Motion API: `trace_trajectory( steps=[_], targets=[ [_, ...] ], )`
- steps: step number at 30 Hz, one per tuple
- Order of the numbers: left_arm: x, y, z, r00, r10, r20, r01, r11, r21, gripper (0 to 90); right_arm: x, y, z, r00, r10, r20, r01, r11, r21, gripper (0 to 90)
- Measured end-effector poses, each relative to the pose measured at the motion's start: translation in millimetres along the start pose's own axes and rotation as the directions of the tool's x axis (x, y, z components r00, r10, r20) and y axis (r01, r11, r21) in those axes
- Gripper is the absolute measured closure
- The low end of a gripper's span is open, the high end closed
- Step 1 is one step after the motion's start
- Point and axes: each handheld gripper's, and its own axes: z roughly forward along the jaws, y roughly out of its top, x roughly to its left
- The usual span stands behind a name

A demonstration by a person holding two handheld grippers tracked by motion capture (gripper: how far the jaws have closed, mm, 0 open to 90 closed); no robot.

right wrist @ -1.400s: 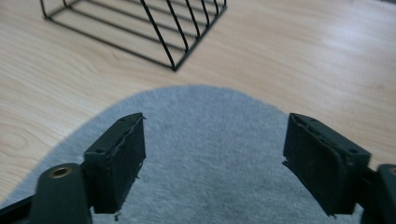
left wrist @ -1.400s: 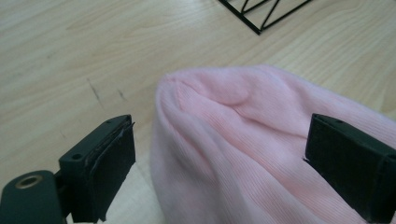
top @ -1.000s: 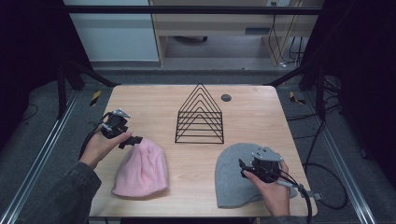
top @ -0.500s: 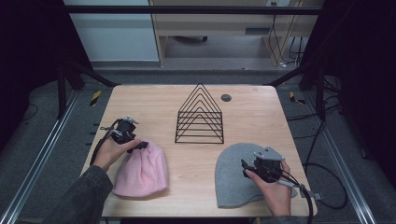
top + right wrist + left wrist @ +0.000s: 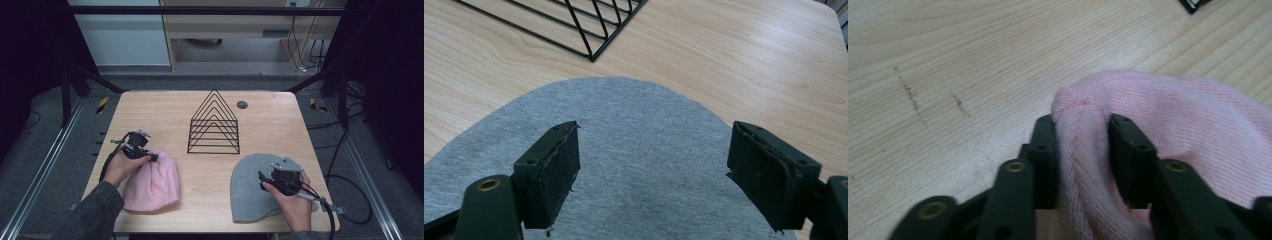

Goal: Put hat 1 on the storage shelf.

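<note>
Near the table's left front edge, my left gripper pinches a raised fold of the pink beanie. At right front, my right gripper hovers over the flat grey beanie, jaws wide apart. Bare wood separates both from the wire rack.

Your left gripper sits at the near left, its black jaws pinched tight on a fold of the pink knitted beanie, your left hand wrapped around it. Your right gripper hovers at the near right, jaws spread wide, held in your right hand.
</note>
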Motion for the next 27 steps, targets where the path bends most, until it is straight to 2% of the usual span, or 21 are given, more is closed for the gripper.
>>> trace_trajectory(
  steps=[2, 7, 10, 11, 15, 17, 19, 24, 25, 27],
  targets=[
    [-3.1, -1.2, -3.9, 0.9999, 0.014, -0.007, -0.014, 0.9999, -0.008, 72.6, 1.7, -0.5, 1.2, 1.0, -0.004, -0.004, 0.004, 1.0, 0.007, 20.8],
    [-13.5, -3.1, -25.6, 0.9982, 0.055, -0.024, -0.057, 0.9952, -0.079, 74.4, 5.9, 0.3, 2.7, 0.9997, -0.02, -0.014, 0.02, 1.0, 0.004, 20.9],
    [-21.8, -3.5, -41.4, 0.9969, 0.073, -0.028, -0.076, 0.9883, -0.132, 74.6, 7.5, 0.9, 4.8, 0.9995, -0.025, -0.021, 0.026, 1.0, 0.009, 21.0],
    [-25.2, -3.7, -46.5, 0.9973, 0.07, -0.024, -0.073, 0.9846, -0.159, 74.7, 7.9, 1.1, 5.2, 0.9993, -0.031, -0.021, 0.031, 0.999, 0.01, 21.3],
    [-39.6, -0.8, -69.0, 0.9937, 0.109, -0.025, -0.112, 0.968, -0.225, 74.8, 11.9, 2.2, 6.0, 0.9977, -0.052, -0.044, 0.052, 0.999, 0.006, 22.6],
    [-46.8, 0.7, -77.2, 0.99, 0.137, -0.032, -0.141, 0.9596, -0.243, 74.9, 15.4, 2.2, 6.1, 0.9968, -0.048, -0.064, 0.048, 0.999, 0.011, 23.5],
    [-52.6, 1.3, -82.1, 0.9882, 0.151, -0.027, -0.152, 0.9551, -0.254, 75.0, 17.5, 2.8, 7.2, 0.9954, -0.059, -0.076, 0.06, 0.998, 0.007, 24.6],
    [-59.2, 3.0, -90.5, 0.9857, 0.169, -0.004, -0.163, 0.9474, -0.275, 75.1, 21.0, 3.6, 7.5, 0.9933, -0.071, -0.091, 0.07, 0.997, -0.014, 25.2],
    [-59.9, 3.8, -92.6, 0.9847, 0.174, -0.002, -0.168, 0.945, -0.281, 75.2, 22.1, 4.0, 7.7, 0.9939, -0.062, -0.091, 0.06, 0.998, -0.021, 25.2],
    [-60.7, 4.8, -95.8, 0.9832, 0.182, -0.006, -0.177, 0.9433, -0.281, 75.5, 23.8, 4.3, 9.7, 0.992, -0.074, -0.102, 0.072, 0.997, -0.022, 25.2]
  ],
)
